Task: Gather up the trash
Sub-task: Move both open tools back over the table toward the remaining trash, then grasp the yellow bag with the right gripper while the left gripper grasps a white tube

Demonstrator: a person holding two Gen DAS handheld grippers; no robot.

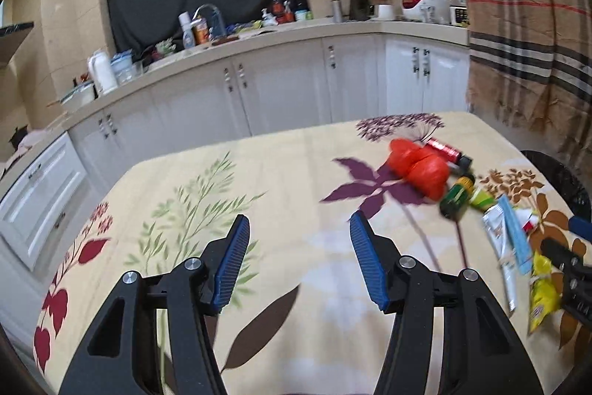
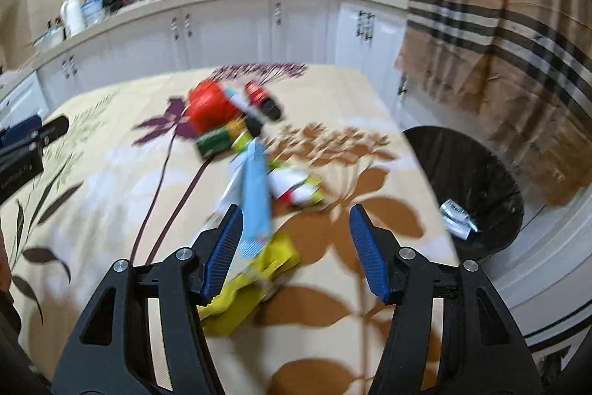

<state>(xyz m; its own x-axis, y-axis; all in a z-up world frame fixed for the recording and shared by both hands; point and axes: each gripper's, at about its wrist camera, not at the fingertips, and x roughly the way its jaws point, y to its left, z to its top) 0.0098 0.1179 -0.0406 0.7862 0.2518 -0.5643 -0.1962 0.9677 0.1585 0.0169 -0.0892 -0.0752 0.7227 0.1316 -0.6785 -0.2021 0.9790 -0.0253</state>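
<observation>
While over the table [image 1: 259, 165], both tools spread, empty: left tool [image 1: 299, 223], right tool [image 2: 294, 213].

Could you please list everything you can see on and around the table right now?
table: one, cream floral cloth, foreground
orange bag: one, orange, far right of table
red can: one, red, behind the bag
green can: one, green and yellow, beside the bag
light blue packet: one, mid table
yellow wrapper: one, nearest the right gripper
bin: one, black, beside the table, a silver wrapper inside
left gripper: open, empty
right gripper: open, above the wrappers
</observation>
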